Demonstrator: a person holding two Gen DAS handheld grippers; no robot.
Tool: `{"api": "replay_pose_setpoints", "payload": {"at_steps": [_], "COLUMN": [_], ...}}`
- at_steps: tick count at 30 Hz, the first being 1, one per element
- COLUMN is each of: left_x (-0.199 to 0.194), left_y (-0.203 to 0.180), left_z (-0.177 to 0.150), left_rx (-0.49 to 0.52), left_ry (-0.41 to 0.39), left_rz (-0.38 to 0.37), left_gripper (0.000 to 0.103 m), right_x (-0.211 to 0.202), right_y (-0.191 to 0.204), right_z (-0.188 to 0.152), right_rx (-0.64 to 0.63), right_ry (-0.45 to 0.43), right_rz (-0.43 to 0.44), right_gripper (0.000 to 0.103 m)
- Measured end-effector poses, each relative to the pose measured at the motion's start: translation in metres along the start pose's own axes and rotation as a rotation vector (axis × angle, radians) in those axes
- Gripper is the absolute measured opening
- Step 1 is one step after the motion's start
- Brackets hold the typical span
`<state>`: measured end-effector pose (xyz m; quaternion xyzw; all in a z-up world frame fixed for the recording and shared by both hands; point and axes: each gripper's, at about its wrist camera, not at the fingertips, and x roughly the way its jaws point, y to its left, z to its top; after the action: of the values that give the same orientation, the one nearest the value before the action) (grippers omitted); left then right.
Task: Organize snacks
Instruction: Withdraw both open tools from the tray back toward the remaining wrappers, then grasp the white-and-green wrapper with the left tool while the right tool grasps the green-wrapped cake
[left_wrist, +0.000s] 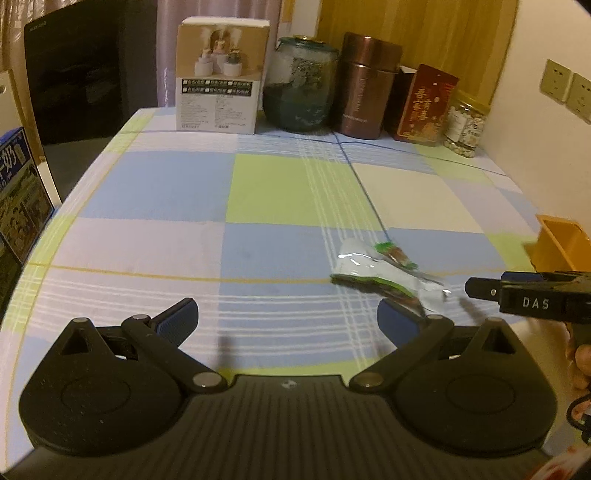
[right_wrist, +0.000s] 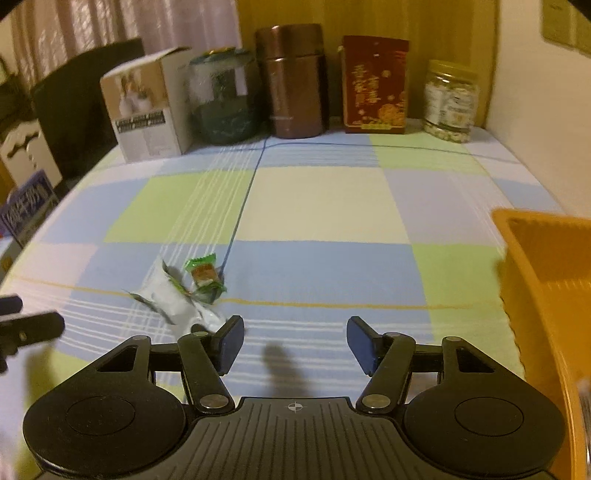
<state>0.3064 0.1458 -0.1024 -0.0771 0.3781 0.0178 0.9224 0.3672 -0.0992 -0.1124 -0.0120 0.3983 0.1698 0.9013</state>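
On the table (right_wrist: 325, 199), covered with a blue, green and white checked cloth, a small pile of crinkled white-and-green snack packets (right_wrist: 184, 291) lies near the front, left of the middle. The left gripper (left_wrist: 286, 325) hangs just above the cloth with its blue pads spread wide and nothing between them; the packets sit just beyond its right finger. The right gripper (right_wrist: 293, 341) is likewise spread and empty, with the packets just beyond its left finger. An orange plastic basket (right_wrist: 543, 280) stands at the right edge.
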Motion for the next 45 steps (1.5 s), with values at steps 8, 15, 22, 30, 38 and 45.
{"api": "replay_pose_setpoints", "payload": {"at_steps": [8,15,22,30,38,45], "left_x": [0.015,0.020,0.038,0.063,0.068,0.050], "left_y": [0.004,0.002,-0.027,-0.059,-0.064,-0.039], "left_z": [0.001,0.003,0.013,0.017,0.015,0.014], "left_rx": [-0.040,-0.052,0.026,0.093,0.191,0.243], "left_ry": [0.026,0.009,-0.010,0.019,0.038,0.062], "left_rz": [-0.057,-0.074,-0.140,-0.167,-0.112,-0.057], "left_gripper": [0.102,0.102,0.092,0.057,0.029,0.025], "right_x": [0.031,0.028,0.025,0.020,0.017,0.026], "right_y": [0.010,0.047,0.029,-0.004,0.000,0.023], "right_z": [0.010,-0.008,-0.004,0.006,0.011,0.018], "right_rx": [-0.092,-0.256,-0.177,-0.044,-0.028,-0.056], "right_ry": [0.007,0.037,0.020,-0.009,-0.042,-0.060], "right_rz": [-0.012,0.190,0.113,-0.007,0.051,0.156], "right_gripper": [0.063,0.063,0.063,0.063,0.063,0.054]}}
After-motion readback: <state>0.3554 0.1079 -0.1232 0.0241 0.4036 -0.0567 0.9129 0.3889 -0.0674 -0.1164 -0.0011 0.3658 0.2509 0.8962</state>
